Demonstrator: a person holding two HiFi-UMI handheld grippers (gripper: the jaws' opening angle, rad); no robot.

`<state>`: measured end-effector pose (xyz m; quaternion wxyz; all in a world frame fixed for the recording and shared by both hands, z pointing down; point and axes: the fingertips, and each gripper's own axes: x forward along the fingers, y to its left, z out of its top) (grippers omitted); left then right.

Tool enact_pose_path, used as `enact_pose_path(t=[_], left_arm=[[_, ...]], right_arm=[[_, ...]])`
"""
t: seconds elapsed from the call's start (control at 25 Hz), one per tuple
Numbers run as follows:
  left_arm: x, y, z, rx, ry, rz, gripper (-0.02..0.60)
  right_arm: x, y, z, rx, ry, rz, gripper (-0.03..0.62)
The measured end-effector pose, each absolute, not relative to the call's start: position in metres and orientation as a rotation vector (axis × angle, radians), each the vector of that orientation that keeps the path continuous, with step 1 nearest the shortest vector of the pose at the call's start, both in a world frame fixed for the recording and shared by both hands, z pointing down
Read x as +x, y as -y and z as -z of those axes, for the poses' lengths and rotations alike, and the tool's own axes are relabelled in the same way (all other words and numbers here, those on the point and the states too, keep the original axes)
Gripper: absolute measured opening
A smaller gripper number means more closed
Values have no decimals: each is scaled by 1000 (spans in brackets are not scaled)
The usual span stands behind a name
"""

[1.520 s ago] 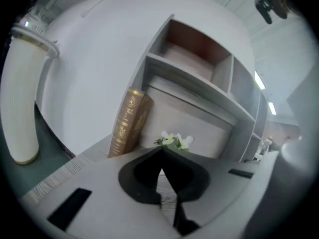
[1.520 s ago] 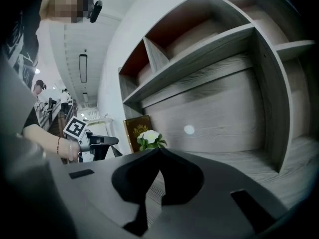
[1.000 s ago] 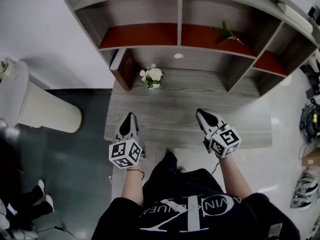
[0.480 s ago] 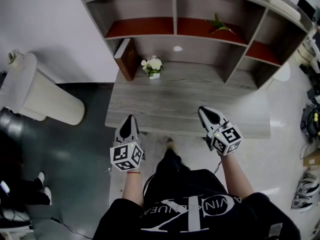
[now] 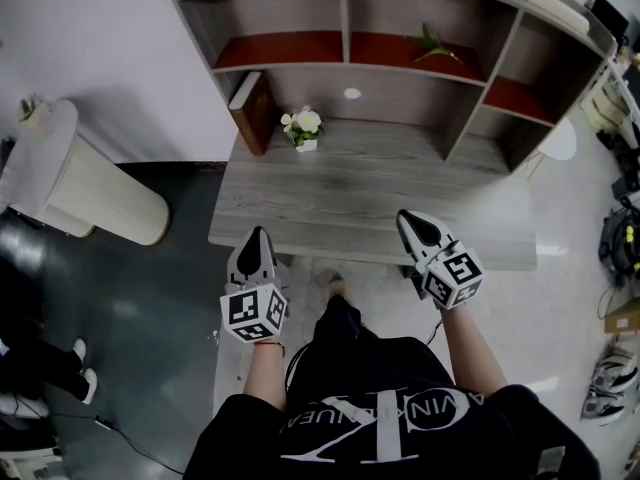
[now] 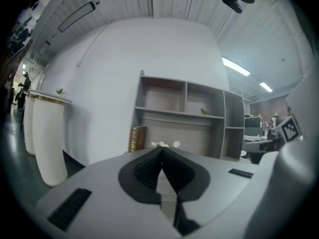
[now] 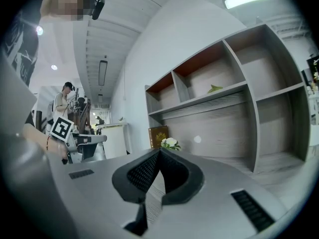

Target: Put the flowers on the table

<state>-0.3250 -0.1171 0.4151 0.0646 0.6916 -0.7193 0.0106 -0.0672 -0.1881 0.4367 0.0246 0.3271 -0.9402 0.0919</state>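
Observation:
A small pot of white flowers (image 5: 303,126) stands at the back left of the grey wooden table (image 5: 400,203), beside a brown book (image 5: 253,111). The flowers (image 7: 169,143) also show past the right jaws, and just peep over the left jaws as flowers (image 6: 160,144). My left gripper (image 5: 258,236) hangs at the table's front edge, jaws shut and empty. My right gripper (image 5: 410,222) is over the front of the table, also shut with nothing in it. Both are well short of the flowers.
A grey shelf unit (image 5: 390,38) with red boards rises behind the table; a green leaf (image 5: 430,43) lies on one shelf. A cream ribbed cylinder (image 5: 75,183) stands on the floor at left. Cluttered gear (image 5: 620,238) lies at the right edge.
The view has drawn back slightly from the table. Both grippers have come back toward the front edge and stay shut. The flowers have not moved.

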Motion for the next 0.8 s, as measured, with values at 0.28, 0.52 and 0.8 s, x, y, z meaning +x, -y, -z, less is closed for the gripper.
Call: enact_pose_path(t=[0.28,0.52,0.8], left_arm=[[-322,105,-408,2095,2208,-31,3],[-321,96,-398,2111,2255,-45,3],[-322,88,-394,2109,2295,-66,3]], right_arm=[[-63,178,-434,1009,2913,-265,10],[-61,171,-433,1006,2917,-262,9],[-61,166,-434,1002,2921,-261,9]])
